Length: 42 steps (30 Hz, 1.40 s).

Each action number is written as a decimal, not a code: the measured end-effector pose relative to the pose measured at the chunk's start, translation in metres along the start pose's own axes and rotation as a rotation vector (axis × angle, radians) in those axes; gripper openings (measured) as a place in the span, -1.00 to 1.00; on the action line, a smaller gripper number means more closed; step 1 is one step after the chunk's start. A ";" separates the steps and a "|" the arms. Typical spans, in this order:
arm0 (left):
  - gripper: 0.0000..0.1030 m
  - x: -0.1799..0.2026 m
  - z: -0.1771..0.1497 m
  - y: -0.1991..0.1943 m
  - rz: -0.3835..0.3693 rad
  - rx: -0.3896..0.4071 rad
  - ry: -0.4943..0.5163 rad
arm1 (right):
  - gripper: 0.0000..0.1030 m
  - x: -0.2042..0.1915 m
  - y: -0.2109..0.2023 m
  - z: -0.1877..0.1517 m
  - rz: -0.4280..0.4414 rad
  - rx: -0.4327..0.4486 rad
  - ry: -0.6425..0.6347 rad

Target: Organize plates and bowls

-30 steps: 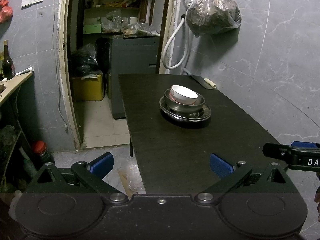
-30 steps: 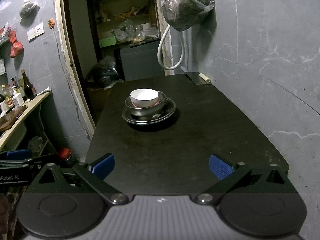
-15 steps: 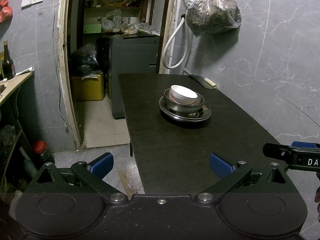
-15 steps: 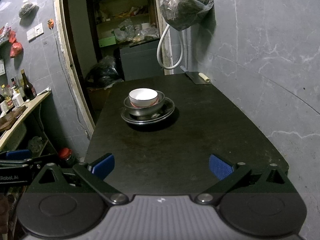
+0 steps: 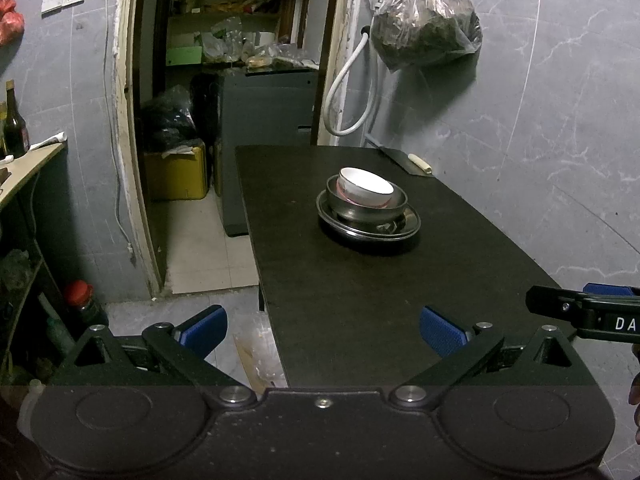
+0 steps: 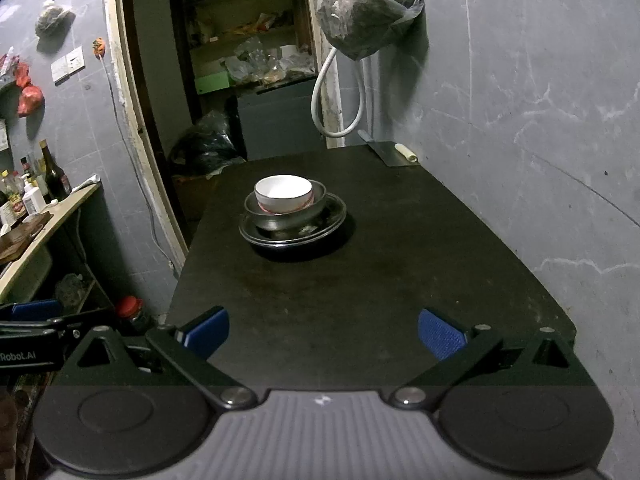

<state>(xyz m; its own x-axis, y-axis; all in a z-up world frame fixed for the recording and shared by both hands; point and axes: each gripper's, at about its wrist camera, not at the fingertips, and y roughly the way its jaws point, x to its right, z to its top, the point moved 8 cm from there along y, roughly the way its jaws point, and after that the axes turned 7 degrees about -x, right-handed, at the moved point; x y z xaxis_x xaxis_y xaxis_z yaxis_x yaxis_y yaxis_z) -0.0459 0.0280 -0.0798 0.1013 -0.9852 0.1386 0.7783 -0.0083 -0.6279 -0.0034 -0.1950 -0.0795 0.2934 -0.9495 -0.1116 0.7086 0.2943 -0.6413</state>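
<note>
Dark table [image 6: 360, 280] against grey wall, white bowl [image 6: 283, 194] nested in metal bowl [image 6: 280, 216] on plates [image 6: 292, 232], your left gripper [image 5: 323, 330] and right gripper [image 6: 323, 330] both spread wide, empty, near edge.

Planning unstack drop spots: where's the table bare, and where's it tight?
Bare: the near half of the table, between the dish stack and both open claws, left claw and right claw. Also the strip between stack and right wall. Tight: far right corner, where the cleaver lies.
</note>
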 end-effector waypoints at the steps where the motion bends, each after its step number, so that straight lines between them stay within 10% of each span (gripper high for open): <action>1: 0.98 0.000 0.000 0.000 0.001 0.001 0.000 | 1.00 0.000 -0.001 0.000 -0.001 0.000 0.000; 42: 0.98 -0.010 0.000 0.012 -0.003 -0.024 -0.018 | 1.00 -0.004 0.006 0.005 -0.005 -0.022 -0.006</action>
<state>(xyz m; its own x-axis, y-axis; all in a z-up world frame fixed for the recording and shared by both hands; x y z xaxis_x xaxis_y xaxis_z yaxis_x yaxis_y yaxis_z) -0.0377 0.0379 -0.0891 0.1108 -0.9818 0.1541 0.7635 -0.0151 -0.6456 0.0029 -0.1893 -0.0791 0.2937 -0.9502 -0.1040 0.6961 0.2872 -0.6581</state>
